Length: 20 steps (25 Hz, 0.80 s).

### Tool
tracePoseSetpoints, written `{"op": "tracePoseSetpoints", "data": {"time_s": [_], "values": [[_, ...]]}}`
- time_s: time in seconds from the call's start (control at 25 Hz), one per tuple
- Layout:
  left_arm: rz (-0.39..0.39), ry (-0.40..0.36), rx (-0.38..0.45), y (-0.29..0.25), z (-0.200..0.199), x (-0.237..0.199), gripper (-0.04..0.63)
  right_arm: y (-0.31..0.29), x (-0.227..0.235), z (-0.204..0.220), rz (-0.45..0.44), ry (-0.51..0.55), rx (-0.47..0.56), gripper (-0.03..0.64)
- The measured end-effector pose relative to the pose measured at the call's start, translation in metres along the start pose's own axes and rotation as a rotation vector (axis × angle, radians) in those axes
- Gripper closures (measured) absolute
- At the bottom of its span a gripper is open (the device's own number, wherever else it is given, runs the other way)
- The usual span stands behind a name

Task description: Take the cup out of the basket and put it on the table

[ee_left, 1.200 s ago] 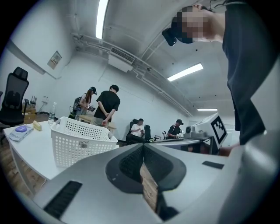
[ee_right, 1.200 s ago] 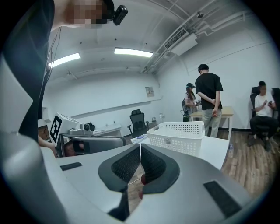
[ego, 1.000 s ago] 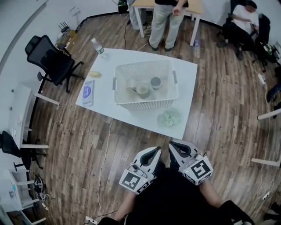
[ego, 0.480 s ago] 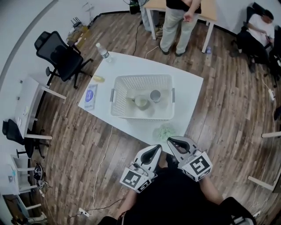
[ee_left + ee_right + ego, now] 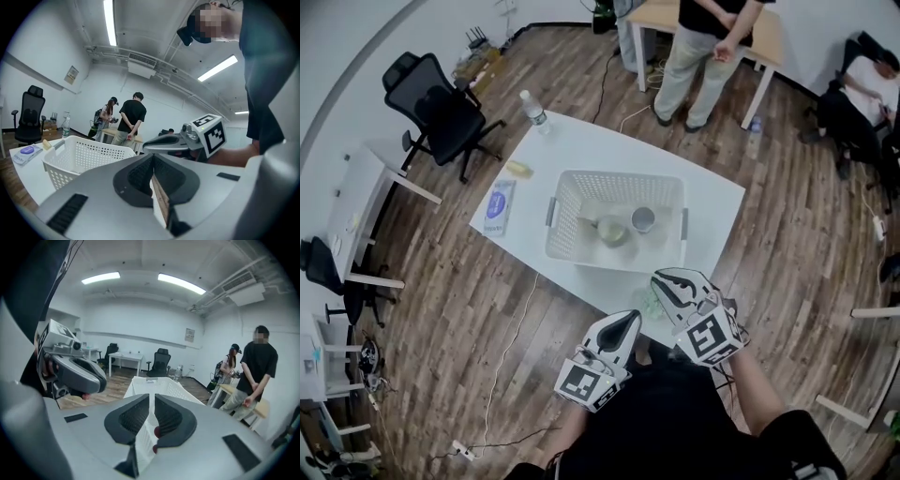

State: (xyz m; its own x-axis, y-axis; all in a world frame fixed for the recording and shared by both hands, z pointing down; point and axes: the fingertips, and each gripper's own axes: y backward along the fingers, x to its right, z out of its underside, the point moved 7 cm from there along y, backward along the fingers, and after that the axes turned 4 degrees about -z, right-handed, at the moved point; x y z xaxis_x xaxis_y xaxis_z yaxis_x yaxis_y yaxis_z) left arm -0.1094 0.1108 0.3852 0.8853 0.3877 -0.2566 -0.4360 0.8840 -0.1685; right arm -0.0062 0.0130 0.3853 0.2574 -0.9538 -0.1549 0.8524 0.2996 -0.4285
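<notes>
Two closed hand-held grippers (image 5: 626, 322) (image 5: 664, 280) near table (image 5: 581, 141) edge

Perforated white plastic basket (image 5: 614, 262); smooth matt white table (image 5: 581, 141); grained wood-plank floor (image 5: 441, 309); possibly glazed ceramic cup (image 5: 644, 219).

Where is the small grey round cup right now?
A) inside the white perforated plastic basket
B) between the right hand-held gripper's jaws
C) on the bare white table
A: the head view shows the small grey round cup within the walls of the white perforated plastic basket, beside a pale green cup.
</notes>
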Motion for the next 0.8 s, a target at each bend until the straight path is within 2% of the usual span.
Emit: {"op": "tracePoseSetpoints", "data": {"time_s": [0.16, 0.24, 0.44, 0.56, 0.64, 0.8], "values": [[0.019, -0.027, 0.008, 0.007, -0.006, -0.025, 0.584, -0.054, 0.026, -0.006, -0.026, 0.165, -0.185, 0.574], [0.034, -0.023, 0.001, 0.013, -0.006, -0.038, 0.584, -0.089, 0.038, 0.001, -0.056, 0.245, -0.323, 0.519], [0.068, 0.009, -0.021, 0.027, -0.003, -0.065, 0.584, -0.171, 0.063, 0.04, -0.119, 0.415, -0.67, 0.474], [0.063, 0.013, -0.028, 0.036, -0.003, -0.081, 0.584, -0.204, 0.07, 0.069, -0.145, 0.432, -0.833, 0.472], [0.051, 0.013, -0.032, 0.042, -0.004, -0.092, 0.584, -0.221, 0.074, 0.089, -0.145, 0.402, -0.916, 0.473], [0.031, 0.003, -0.042, 0.051, -0.005, -0.11, 0.584, -0.239, 0.082, 0.117, -0.105, 0.301, -1.001, 0.492]]}}
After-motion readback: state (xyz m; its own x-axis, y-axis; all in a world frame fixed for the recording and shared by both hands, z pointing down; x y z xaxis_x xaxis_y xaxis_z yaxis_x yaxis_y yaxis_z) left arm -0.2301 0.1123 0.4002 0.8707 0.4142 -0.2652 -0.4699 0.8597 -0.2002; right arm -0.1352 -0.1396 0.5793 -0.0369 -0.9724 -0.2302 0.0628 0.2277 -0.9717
